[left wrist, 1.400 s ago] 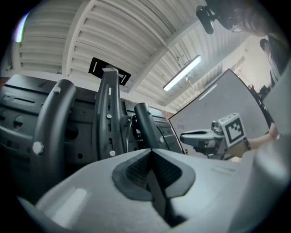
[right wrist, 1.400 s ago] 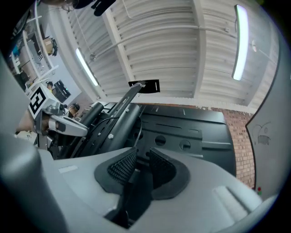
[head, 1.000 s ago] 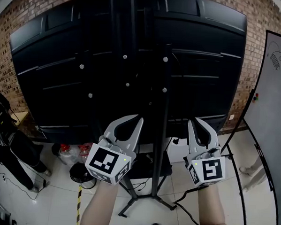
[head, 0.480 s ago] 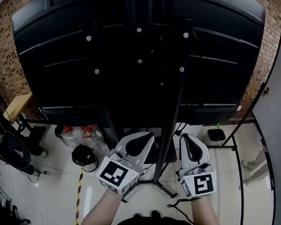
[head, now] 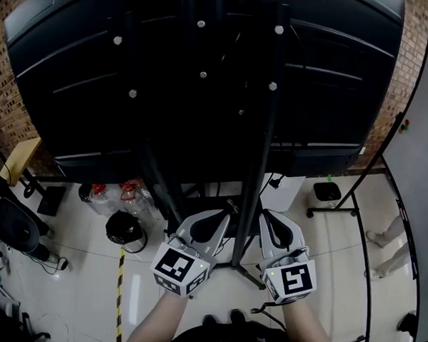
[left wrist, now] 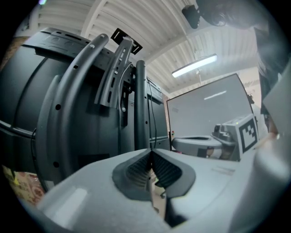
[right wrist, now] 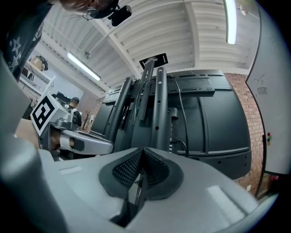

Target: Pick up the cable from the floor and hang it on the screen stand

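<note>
Head view: the left hand-held gripper (head: 224, 216) and the right hand-held gripper (head: 264, 214) are held low, side by side. They are near each other but not touching. Both point at the foot of the stand (head: 260, 169). The stand's pole comes down between the two, and the big black screen (head: 96, 89) hangs on it above them.

The cable (head: 262, 307) is a thin dark line on the floor (head: 86, 281). It shows just below the right hand-held gripper's cube, on the side nearer the left one. Neither tool touches it, and most of its length is hard to see.

In the left gripper view the two dark pads meet at their tips, with nothing between them. In the right gripper view the pads are pressed together too, and they pinch nothing.

A round black bin (head: 125, 230) stands on the floor to the left.
</note>
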A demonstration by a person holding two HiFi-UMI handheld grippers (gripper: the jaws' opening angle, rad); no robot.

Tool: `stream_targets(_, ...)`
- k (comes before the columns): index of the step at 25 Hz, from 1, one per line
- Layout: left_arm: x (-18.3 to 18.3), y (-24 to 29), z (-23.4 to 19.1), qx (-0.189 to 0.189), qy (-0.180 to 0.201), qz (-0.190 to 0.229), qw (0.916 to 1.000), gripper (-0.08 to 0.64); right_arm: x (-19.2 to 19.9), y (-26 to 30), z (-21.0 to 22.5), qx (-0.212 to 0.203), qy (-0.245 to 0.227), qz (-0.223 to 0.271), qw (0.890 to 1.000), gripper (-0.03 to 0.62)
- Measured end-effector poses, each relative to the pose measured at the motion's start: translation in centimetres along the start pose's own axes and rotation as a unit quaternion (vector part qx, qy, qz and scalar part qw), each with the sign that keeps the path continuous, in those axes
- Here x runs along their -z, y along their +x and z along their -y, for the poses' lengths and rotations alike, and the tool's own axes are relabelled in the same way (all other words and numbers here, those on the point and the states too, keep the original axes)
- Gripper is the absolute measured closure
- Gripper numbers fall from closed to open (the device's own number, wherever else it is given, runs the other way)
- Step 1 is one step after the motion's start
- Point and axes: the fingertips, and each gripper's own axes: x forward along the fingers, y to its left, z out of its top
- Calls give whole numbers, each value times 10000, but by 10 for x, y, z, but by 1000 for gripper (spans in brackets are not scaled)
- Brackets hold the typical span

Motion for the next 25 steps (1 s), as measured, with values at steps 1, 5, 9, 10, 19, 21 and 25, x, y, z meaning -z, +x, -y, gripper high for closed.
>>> stream_targets(1, 2, -1, 0, -14, -7, -10, 10000, 557, 3, 0, -1, -16, 2, -56, 10000, 584)
stream_targets(5, 8, -3, 2, -15, -23, -73, 10000, 557, 12, -2, -6, -95, 14, -184, 9998, 584)
stream_targets(9, 12, -5, 3, -30, -62, -111, 9999, 557, 14, -2, -8, -160, -4, -229, 9996, 584)
stream_targets(10, 14, -5, 4, -53, -48, -152, 9999, 557, 14, -2, -8, -169, -11, -234, 9996, 584)
stream_targets(19, 13, -7, 10, 2, -139, -125, 9998, 557, 17, -2, -16, -271, -43, -304, 9992, 584)
stream_targets(21, 15, -7, 10, 25, -205, -146, 9997, 557, 17, -3, -17, -274, -58, -327, 9991, 584)
stream_targets(25, 20, -8, 14, 54, -265, -214, 9994, 557, 18, -7, -15, -253, -70, -358, 9990, 584)
